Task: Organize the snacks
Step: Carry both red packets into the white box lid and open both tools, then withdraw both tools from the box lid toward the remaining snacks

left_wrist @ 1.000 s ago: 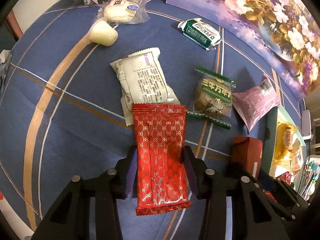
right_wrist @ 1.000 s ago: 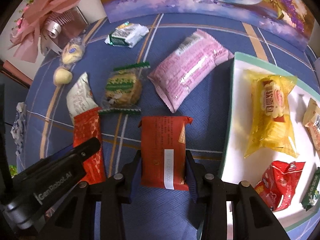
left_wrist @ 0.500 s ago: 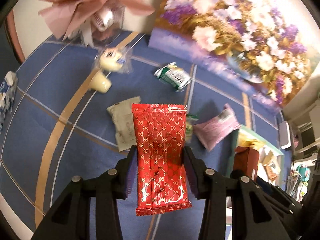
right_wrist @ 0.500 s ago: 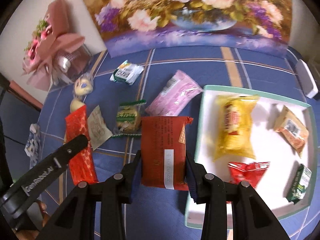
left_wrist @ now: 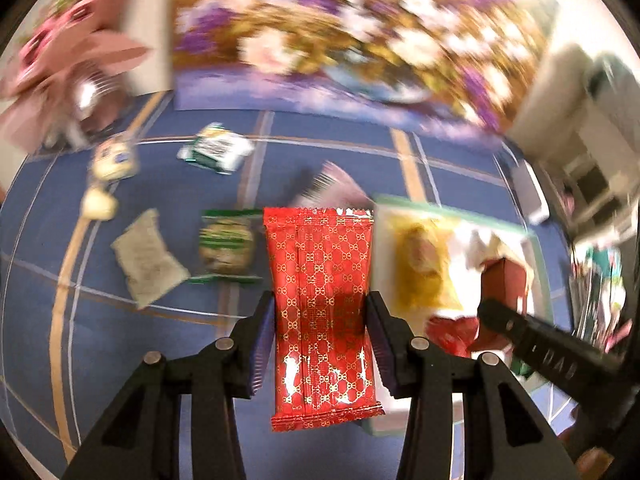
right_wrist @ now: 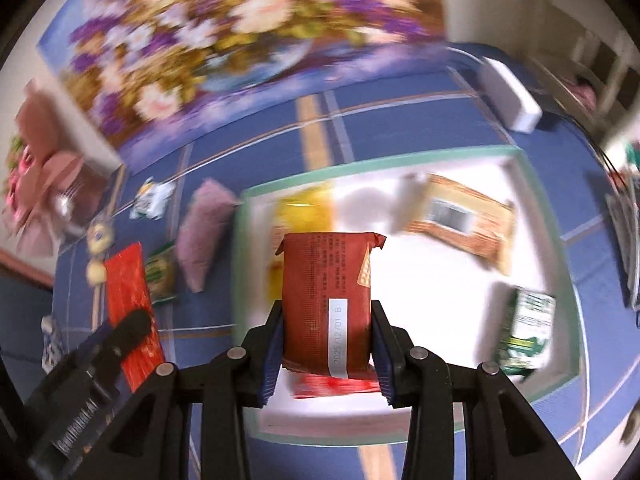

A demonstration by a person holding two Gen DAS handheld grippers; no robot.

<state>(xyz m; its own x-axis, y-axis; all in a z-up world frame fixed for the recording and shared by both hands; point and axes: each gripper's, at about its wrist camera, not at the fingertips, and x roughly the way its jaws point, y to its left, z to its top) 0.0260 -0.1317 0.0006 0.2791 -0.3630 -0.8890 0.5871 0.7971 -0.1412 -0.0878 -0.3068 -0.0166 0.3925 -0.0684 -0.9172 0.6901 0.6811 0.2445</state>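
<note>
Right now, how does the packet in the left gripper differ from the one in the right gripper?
The patterned red packet in the left gripper is bright and glossy with a gold repeat print; the brick-red packet in the right gripper is duller, with rows of small print and a white date strip. The patterned one looks longer and slimmer, the brick-red one shorter and stubbier. Both are sealed, gripped across their width and held clear of the table.

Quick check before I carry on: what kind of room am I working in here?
Probably a home, at a dining or side table. A blue plaid tablecloth covers it, a floral painting leans behind, and a pink bouquet stands at the corner. Wrapped snacks lie beside a white tray.
</note>
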